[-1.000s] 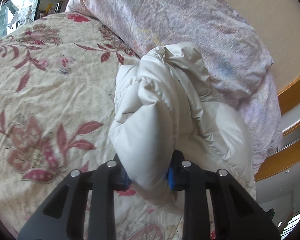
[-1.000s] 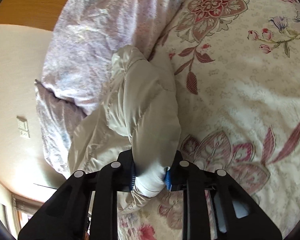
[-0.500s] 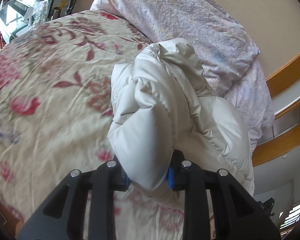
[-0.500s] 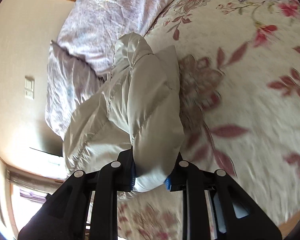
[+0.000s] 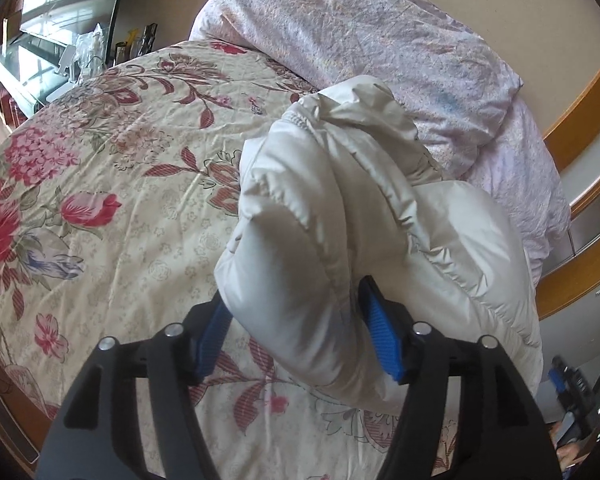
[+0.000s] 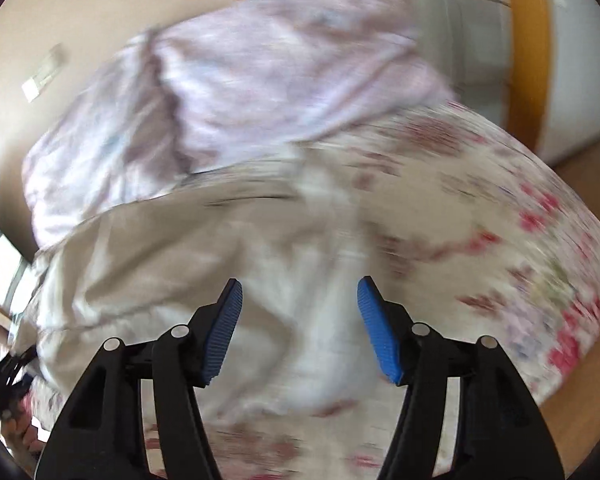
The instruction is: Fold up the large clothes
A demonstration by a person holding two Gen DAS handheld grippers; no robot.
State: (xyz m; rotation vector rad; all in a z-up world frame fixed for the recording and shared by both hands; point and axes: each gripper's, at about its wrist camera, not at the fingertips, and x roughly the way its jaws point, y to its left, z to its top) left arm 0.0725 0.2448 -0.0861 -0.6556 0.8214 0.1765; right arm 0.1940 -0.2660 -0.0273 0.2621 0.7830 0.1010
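A white puffy down jacket (image 5: 340, 216) lies bunched on the floral bedspread (image 5: 100, 200). In the left wrist view my left gripper (image 5: 296, 332) has its jaws spread wide, with a thick fold of the jacket still lying between the blue pads (image 5: 382, 340). In the right wrist view, which is blurred by motion, my right gripper (image 6: 300, 320) is open and empty above the jacket (image 6: 172, 256), which spreads flat below and to the left.
A lilac duvet (image 5: 380, 48) is piled at the head of the bed, also in the right wrist view (image 6: 240, 80). A wooden headboard (image 5: 580, 112) runs at the right. A cluttered desk (image 5: 40, 60) stands beyond the far left bed edge.
Both grippers have opened from their grip on the jacket. The right gripper has let go and swung fast, so its view is blurred; the jacket has dropped onto the bed.
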